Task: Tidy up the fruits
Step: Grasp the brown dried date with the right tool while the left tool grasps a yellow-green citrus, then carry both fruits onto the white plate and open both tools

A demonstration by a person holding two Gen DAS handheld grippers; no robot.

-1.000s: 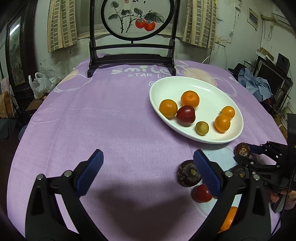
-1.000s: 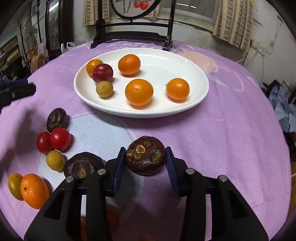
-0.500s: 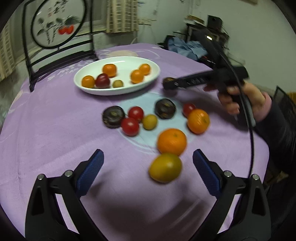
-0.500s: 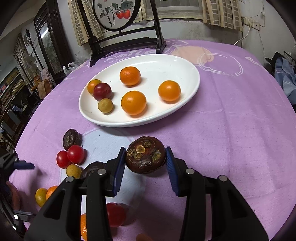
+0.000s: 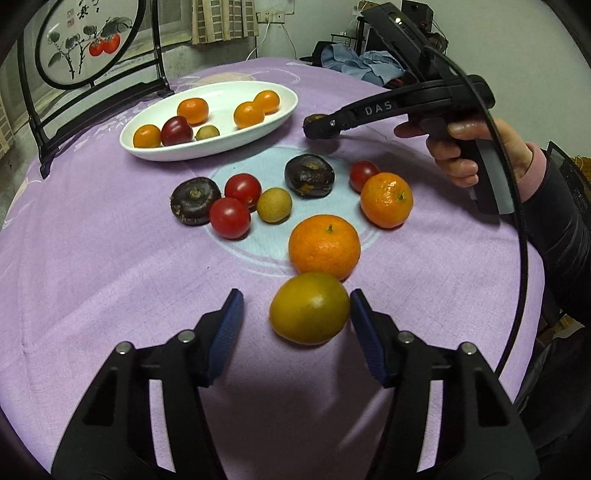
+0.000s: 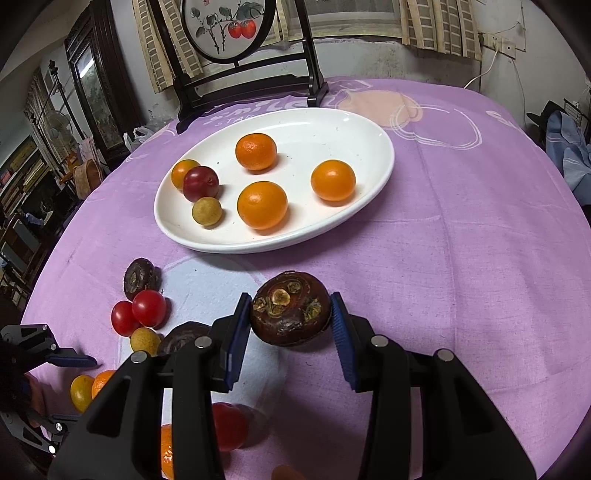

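Observation:
My right gripper (image 6: 291,325) is shut on a dark brown water chestnut (image 6: 290,314) and holds it above the purple cloth, short of the white oval plate (image 6: 373,129), which holds several fruits. In the left wrist view the right gripper (image 5: 317,127) hovers beside the plate (image 5: 221,151). My left gripper (image 5: 295,321) is open around a yellow-green citrus (image 5: 309,313) lying on the cloth; its right pad touches or nearly touches the fruit. Loose fruit lies behind it: an orange (image 5: 324,246), a mandarin (image 5: 386,199), tomatoes (image 5: 229,217), a longan (image 5: 274,205) and dark chestnuts (image 5: 309,180).
A dark wooden stand with a round painted panel (image 6: 229,22) stands at the table's far side behind the plate. The round table drops off at its edges; clothes and clutter (image 5: 362,62) lie beyond it. The person's hand (image 5: 476,147) holds the right gripper.
My left gripper swung round to the loose fruit, moved up to the yellow-green citrus and narrowed its jaws around it. My right gripper kept the chestnut and rose slightly.

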